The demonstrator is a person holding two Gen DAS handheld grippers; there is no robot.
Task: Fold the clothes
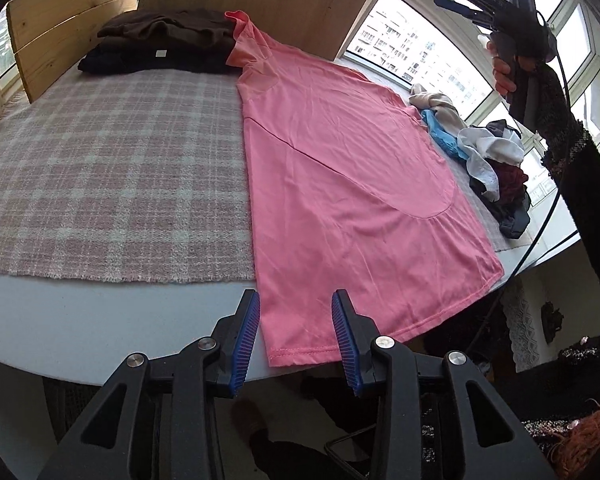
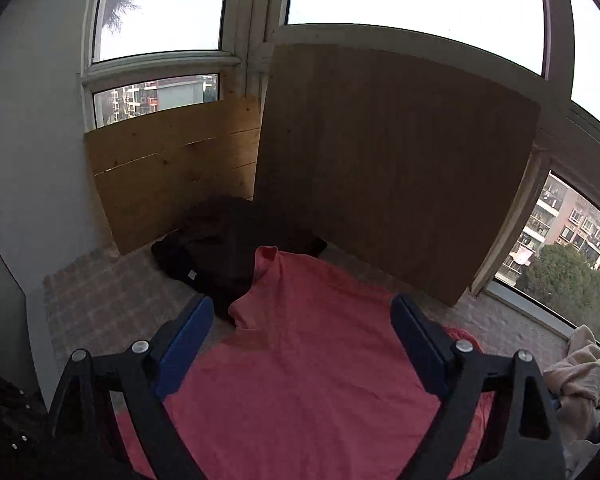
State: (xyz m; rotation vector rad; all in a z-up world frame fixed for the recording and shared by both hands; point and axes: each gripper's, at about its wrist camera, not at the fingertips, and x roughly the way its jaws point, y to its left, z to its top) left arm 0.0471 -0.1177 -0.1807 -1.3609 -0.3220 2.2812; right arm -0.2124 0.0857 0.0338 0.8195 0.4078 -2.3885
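Shirt, pink and part folded lengthwise, lies flat on the plaid cloth, its hem at the near edge. Left gripper and right gripper both gape, empty. Only the left view shows the clothes heap at right.

Pink shirt spread flat, lengthwise down centre frame, hem over the table edge; dark folded stack upper left; jumbled unfolded clothes at right.
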